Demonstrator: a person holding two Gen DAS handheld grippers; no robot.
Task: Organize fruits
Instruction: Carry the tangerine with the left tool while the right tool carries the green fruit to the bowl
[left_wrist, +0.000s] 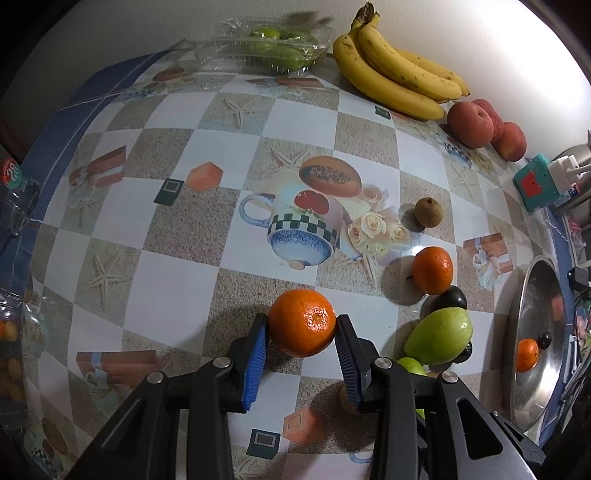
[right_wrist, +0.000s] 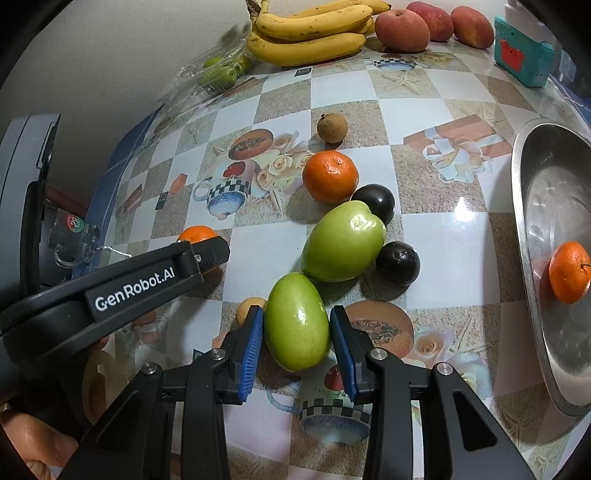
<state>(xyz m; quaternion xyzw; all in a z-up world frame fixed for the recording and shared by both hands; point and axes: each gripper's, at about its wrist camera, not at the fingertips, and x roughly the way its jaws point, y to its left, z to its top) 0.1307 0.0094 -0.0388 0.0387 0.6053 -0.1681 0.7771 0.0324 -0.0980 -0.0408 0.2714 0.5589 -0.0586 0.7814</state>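
Both tools are clenched, left tool (left_wrist: 301, 326) on an orange (left_wrist: 302, 322), right tool (right_wrist: 296, 325) across a green fruit (right_wrist: 296, 321) whose long axis points toward the bowl (right_wrist: 532, 236) at right.

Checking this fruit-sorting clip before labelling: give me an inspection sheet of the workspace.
Surface: patterned tablecloth.
Job's things: loose orange, green fruit, two dark fruits, bananas, peaches; one orange in metal bowl.
Clutter: teal box, clear tray.
Grippers: left hand-held gripper clamps an orange; right hand-held gripper clamps a green fruit.
Cables: nothing seen.
Surroundings: pale wall.
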